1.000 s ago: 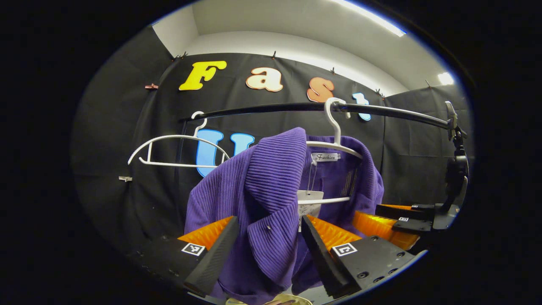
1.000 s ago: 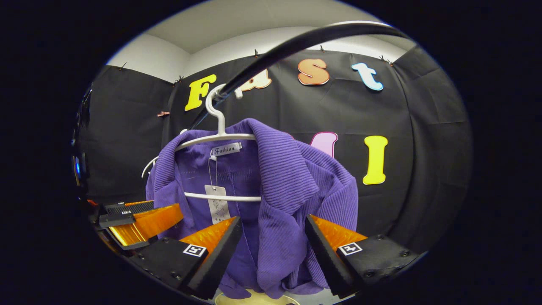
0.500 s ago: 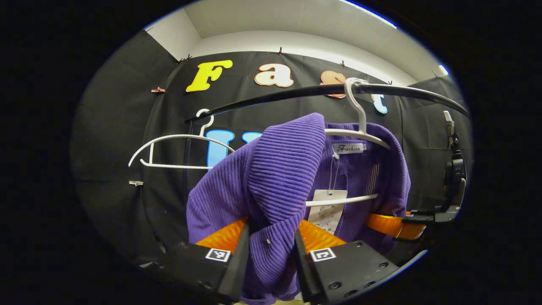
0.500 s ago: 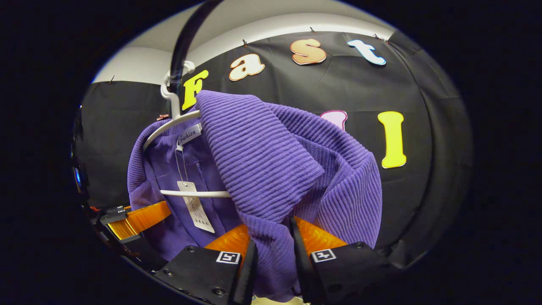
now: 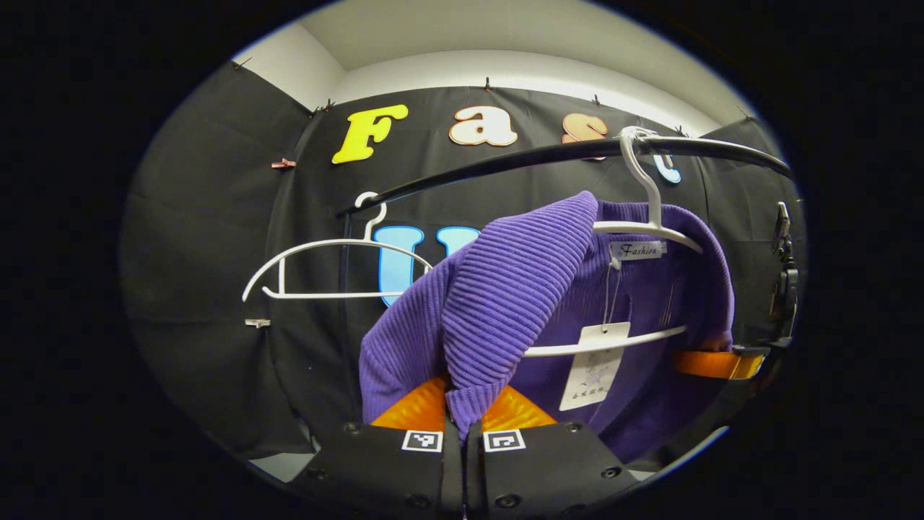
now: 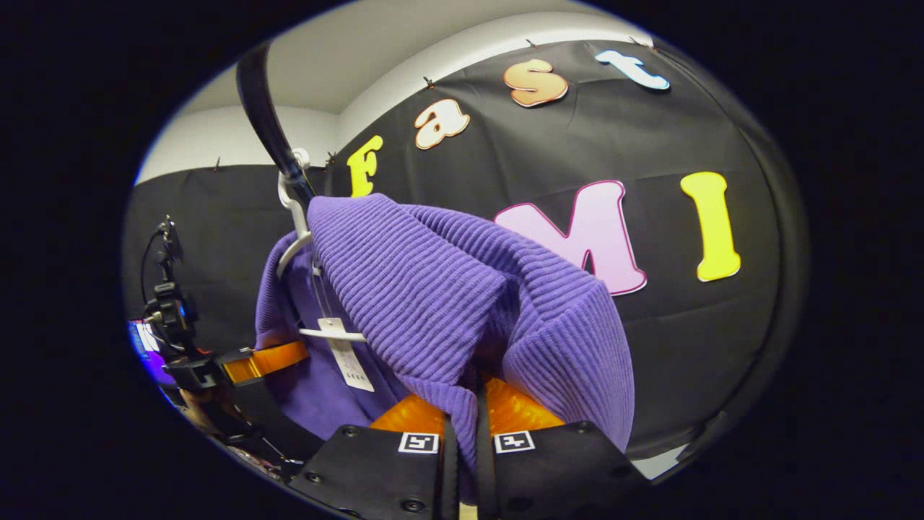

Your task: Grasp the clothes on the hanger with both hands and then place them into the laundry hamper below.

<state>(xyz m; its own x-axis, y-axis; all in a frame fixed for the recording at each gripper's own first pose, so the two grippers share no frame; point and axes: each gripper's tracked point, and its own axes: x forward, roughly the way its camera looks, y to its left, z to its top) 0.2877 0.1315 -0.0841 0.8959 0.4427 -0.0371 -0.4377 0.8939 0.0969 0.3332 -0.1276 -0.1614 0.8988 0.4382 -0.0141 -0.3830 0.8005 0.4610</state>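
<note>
The purple ribbed sweater (image 5: 520, 282) hangs on a thin white hanger (image 5: 653, 224) hooked over the black rail (image 5: 548, 155), so each side can be pinched. The left gripper (image 5: 462, 419) is clenched on the soft front fold, and the right gripper (image 6: 468, 426) is clenched on the other fold. A bare white hanger (image 5: 325, 267) hangs beside it.

The left gripper view looks upward from below the rail (image 5: 577, 152), very near the garment (image 5: 520, 289), along its own tongs (image 5: 463, 433); the wall lies behind the rail. The right gripper view looks upward from the garment's (image 6: 447, 289) other side, equally near, along its own tongs (image 6: 465, 440), with the rail (image 6: 263, 119) crossing overhead. Both views share the garment, its hanger (image 5: 650, 217) (image 6: 292, 217), the rail and the wall.
</note>
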